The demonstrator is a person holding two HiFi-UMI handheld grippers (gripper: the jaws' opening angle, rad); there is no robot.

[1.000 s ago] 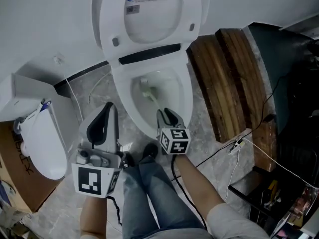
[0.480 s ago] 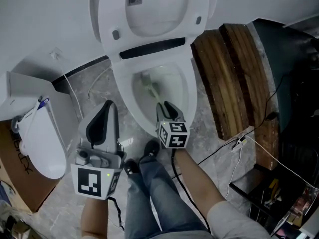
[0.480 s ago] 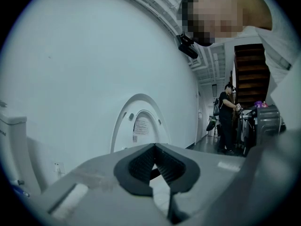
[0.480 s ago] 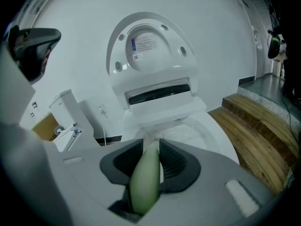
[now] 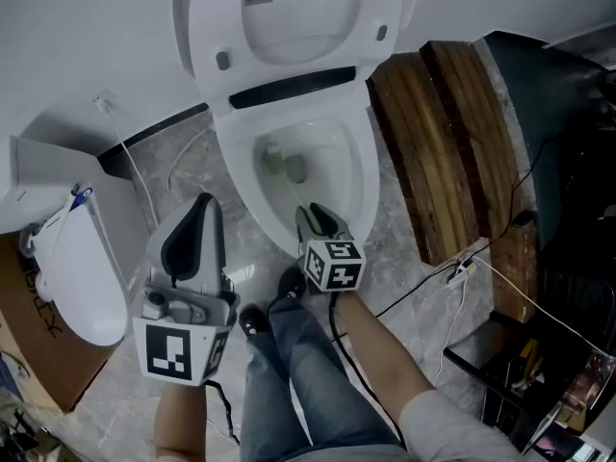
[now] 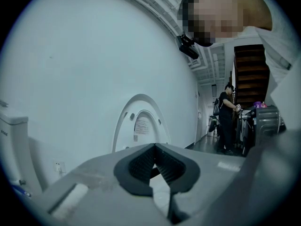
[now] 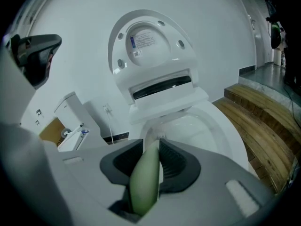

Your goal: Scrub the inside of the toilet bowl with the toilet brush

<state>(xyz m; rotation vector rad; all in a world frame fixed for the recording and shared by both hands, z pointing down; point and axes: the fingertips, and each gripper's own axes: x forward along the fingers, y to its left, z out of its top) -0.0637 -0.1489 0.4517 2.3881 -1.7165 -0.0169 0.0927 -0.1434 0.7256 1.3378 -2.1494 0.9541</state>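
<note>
Right tool (image 7: 151,144) clamps toilet brush (image 7: 143,182), head view showing its bristles (image 5: 285,166) in bowl (image 5: 369,189); left tool (image 6: 155,147) closed.

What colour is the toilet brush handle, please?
The toilet brush handle is pale green, clearest in the right gripper view.

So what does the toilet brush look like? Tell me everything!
The toilet brush has a smooth, pale green handle that looks like plastic. The right hand-held gripper is shut on that handle. From there it slants down into the white toilet bowl, and its head sits low inside, toward the bowl's left. The bristles are too small to make out.
</note>
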